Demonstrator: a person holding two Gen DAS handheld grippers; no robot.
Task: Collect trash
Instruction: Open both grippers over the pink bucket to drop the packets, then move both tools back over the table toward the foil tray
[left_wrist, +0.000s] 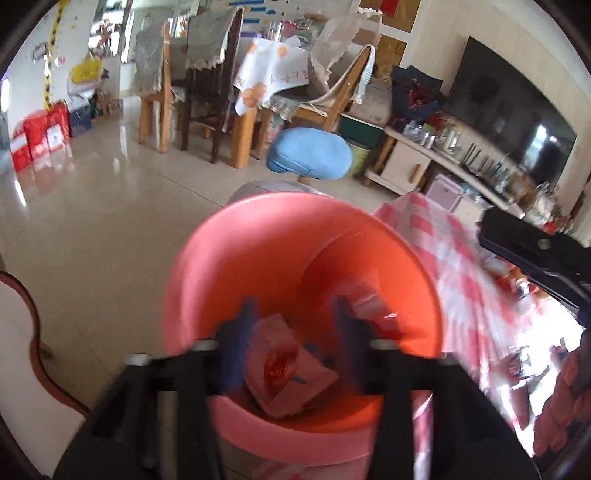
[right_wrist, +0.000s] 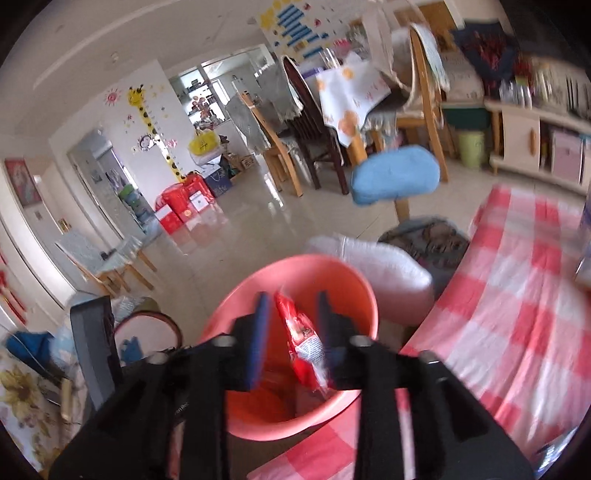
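Note:
A pink plastic bin (left_wrist: 258, 251) stands beside the checked table. My left gripper (left_wrist: 295, 325) is open over its mouth. Below it inside the bin lies a crumpled pink paper wrapper (left_wrist: 291, 376) with a red foil piece on it. In the right wrist view the same bin (right_wrist: 332, 273) is below my right gripper (right_wrist: 291, 325), which is open. A red snack wrapper (right_wrist: 303, 336) hangs loose between its fingers, over the bin, near the right finger (right_wrist: 327, 321). The other gripper shows at the right edge of the left wrist view (left_wrist: 532, 251).
A red-and-white checked tablecloth (right_wrist: 517, 314) covers the table to the right of the bin. A blue stool (left_wrist: 310, 153), wooden dining chairs (left_wrist: 207, 92), a TV (left_wrist: 517, 110) on a low cabinet and a white bag (right_wrist: 388, 273) stand around on a glossy tiled floor.

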